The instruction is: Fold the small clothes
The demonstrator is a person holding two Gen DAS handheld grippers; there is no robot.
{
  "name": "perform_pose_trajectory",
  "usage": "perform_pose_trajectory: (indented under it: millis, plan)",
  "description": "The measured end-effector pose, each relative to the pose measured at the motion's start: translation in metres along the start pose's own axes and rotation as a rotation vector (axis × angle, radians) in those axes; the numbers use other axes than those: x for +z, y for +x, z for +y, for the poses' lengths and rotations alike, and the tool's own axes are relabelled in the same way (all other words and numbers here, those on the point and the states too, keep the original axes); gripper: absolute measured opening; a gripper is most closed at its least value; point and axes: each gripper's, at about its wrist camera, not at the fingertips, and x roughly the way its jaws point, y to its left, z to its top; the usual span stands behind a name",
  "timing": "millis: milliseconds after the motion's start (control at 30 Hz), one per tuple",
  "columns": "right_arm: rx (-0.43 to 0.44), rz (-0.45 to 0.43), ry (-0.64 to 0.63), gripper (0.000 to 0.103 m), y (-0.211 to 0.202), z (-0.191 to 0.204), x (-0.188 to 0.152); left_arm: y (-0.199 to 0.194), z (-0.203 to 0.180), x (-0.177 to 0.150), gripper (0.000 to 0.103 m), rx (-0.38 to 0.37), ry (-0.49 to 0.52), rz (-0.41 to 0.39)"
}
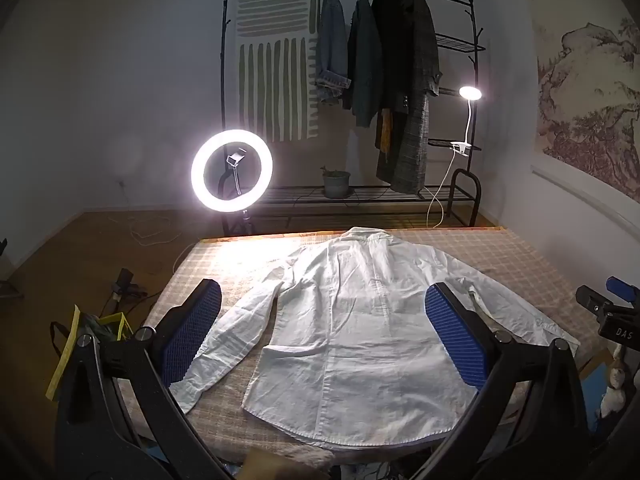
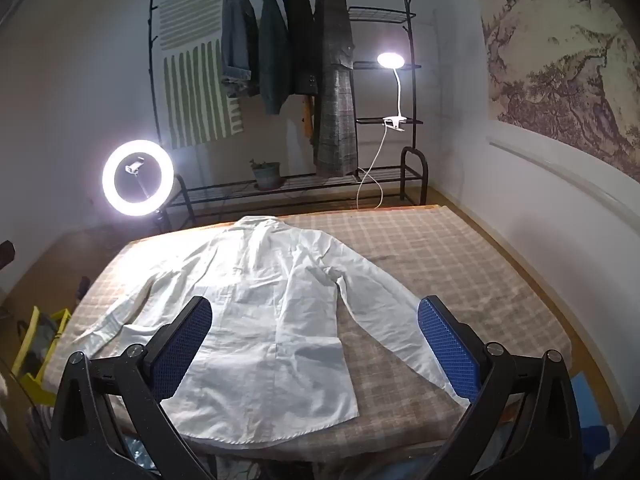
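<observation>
A white long-sleeved shirt [image 1: 352, 320] lies flat, back up, on a checked mattress [image 1: 248, 268], collar at the far edge, both sleeves spread out. It also shows in the right wrist view [image 2: 272, 312]. My left gripper [image 1: 324, 304] is open and empty, hovering above the shirt's lower half. My right gripper [image 2: 316, 316] is open and empty above the hem and right sleeve. The right gripper's body [image 1: 612, 316] shows at the right edge of the left wrist view.
A lit ring light [image 1: 232, 170] stands past the mattress at far left. A clothes rack [image 1: 400, 80] with hanging coats, a clip lamp [image 1: 470, 93] and a pot [image 1: 336, 182] stands at the back wall. A yellow crate [image 2: 36, 344] sits on the floor left.
</observation>
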Motion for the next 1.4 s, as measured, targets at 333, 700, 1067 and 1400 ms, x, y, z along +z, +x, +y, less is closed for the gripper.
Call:
perform_pose_trajectory:
  millis: [333, 700, 1067, 1400]
  plan:
    - [-0.002, 0.002, -0.003, 0.102, 0.005, 0.000, -0.001, 0.000, 0.000, 0.000, 0.103, -0.005, -0.013, 0.002]
    - [-0.012, -0.011, -0.006, 0.102, -0.004, 0.000, 0.002, -0.005, -0.006, 0.007, 0.103, 0.005, -0.002, -0.014]
    - [-0.015, -0.011, -0.005, 0.102, -0.003, 0.000, 0.002, -0.006, -0.004, 0.008, 0.103, 0.009, -0.005, -0.018]
    - [-0.012, -0.012, -0.007, 0.102, -0.003, 0.000, 0.003, -0.006, -0.003, 0.011, 0.103, 0.011, -0.005, -0.021]
